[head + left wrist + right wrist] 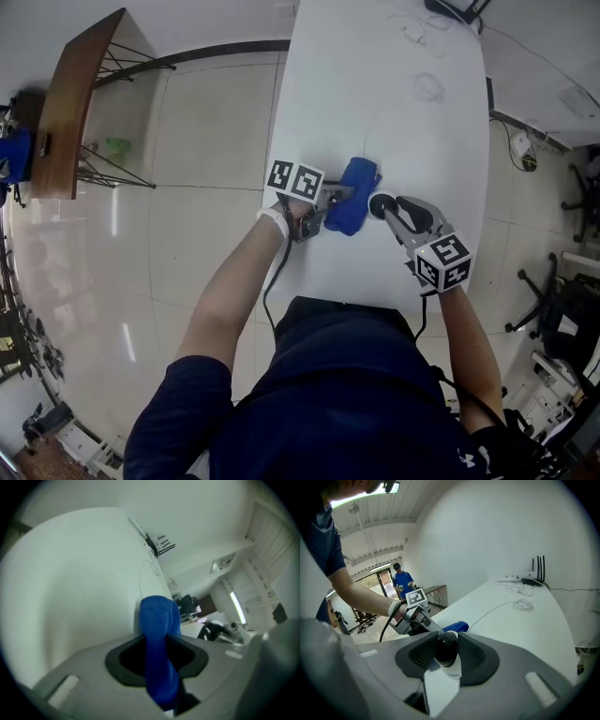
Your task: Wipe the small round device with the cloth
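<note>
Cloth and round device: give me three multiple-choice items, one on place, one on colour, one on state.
1. What holds the cloth?
A. the fingers of the right gripper
B. the fingers of the left gripper
C. nothing; it lies loose

2. What colour is the cloth?
A. red
B. yellow
C. blue

3. The right gripper is:
A. shut on the small round device
B. open and empty
C. shut on the cloth

Key:
1 B: the left gripper view shows the cloth pinched between its fingers.
2 C: it is blue in every view.
3 A: the right gripper view shows both fingers pressed against the device's dark head.
</note>
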{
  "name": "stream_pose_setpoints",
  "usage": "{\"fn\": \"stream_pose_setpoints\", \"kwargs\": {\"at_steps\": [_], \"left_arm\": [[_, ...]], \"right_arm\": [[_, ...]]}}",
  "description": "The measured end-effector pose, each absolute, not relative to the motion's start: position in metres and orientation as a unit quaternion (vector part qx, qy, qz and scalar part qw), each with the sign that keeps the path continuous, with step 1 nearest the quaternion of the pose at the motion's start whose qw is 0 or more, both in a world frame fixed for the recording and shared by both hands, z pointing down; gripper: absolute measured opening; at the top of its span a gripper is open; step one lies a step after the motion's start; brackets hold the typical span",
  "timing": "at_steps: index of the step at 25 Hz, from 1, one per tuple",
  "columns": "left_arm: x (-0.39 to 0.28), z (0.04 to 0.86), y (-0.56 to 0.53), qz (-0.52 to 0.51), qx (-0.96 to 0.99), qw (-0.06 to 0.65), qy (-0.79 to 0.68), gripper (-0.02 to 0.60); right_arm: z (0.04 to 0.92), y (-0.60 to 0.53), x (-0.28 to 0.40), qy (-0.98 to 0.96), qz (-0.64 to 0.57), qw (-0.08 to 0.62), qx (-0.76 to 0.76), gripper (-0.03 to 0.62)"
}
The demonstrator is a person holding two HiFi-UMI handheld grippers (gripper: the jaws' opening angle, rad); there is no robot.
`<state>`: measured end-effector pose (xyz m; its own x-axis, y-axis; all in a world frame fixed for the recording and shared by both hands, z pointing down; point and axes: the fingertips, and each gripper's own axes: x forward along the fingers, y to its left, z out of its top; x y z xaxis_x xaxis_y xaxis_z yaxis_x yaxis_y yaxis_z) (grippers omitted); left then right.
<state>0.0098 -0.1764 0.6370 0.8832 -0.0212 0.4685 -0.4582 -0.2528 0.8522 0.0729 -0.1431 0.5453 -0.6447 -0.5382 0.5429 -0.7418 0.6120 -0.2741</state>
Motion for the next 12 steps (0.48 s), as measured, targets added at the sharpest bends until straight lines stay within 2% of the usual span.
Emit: {"fn": "stream_pose_setpoints", "kwargs": {"at_steps": [3,6,9,12], "left_arm": [[0.008,0.643,-0.175,0.254,0.777,0.536,-0.210,0.126],[0.009,0.632,-0.176,0.276,0.787,0.486,-0.261,0.126],[0.010,0.587,-0.175,0.199,0.814,0.470,-0.276,0.124],[0.007,0.526,-0.163,0.044,0.811,0.528,-0.246,0.124]], "right_arm": [[0.547,-0.144,0.073,-0.873,0.244,0.208,0.368,0.137],[0.548,-0.144,0.073,-0.872,0.244,0.211,0.368,0.137],[0.549,-0.144,0.072,-0.870,0.247,0.213,0.368,0.137],[0.547,-0.145,0.071,-0.871,0.247,0.212,0.368,0.137]]}}
